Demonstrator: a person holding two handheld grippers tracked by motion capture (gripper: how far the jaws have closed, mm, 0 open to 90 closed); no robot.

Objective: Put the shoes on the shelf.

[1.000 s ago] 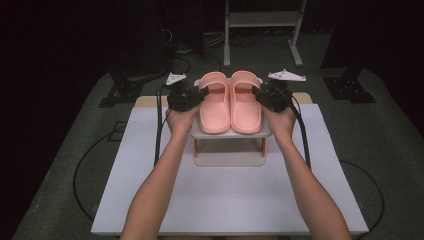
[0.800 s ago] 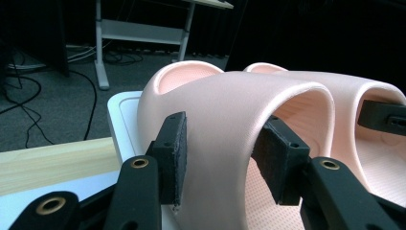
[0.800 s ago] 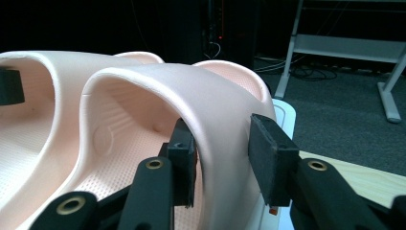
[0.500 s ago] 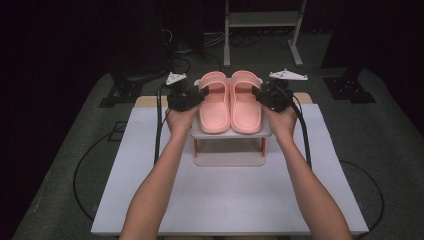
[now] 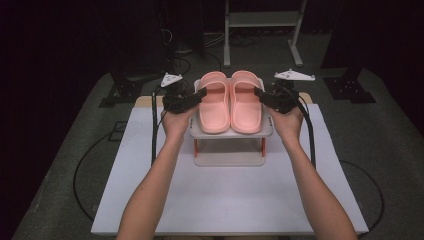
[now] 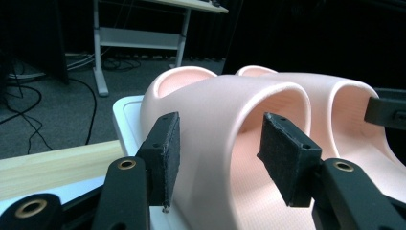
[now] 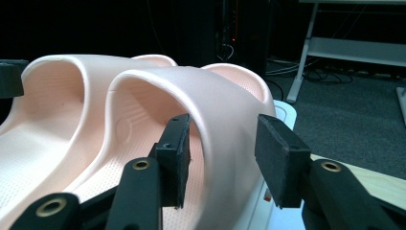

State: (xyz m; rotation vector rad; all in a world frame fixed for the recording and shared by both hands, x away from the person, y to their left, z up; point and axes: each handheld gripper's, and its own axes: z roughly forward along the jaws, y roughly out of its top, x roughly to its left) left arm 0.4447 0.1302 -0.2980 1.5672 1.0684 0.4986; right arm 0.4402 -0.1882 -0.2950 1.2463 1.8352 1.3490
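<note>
Here the two pink slide sandals, the left sandal (image 5: 215,102) and the right sandal (image 5: 246,101), lie side by side on a small white shoe rack (image 5: 230,134) at the far middle of the white table (image 5: 225,195), long axes running away from the person, heels nearest. The left gripper (image 5: 199,95) straddles the outer side of the left sandal's strap (image 6: 225,124), jaws apart with a gap at each pad; the right gripper (image 5: 260,93) does likewise on the right sandal's strap (image 7: 215,110). Both pairs of jaws have just been opening. Compared with a second ago, sandals and hands sit where they were.
</note>
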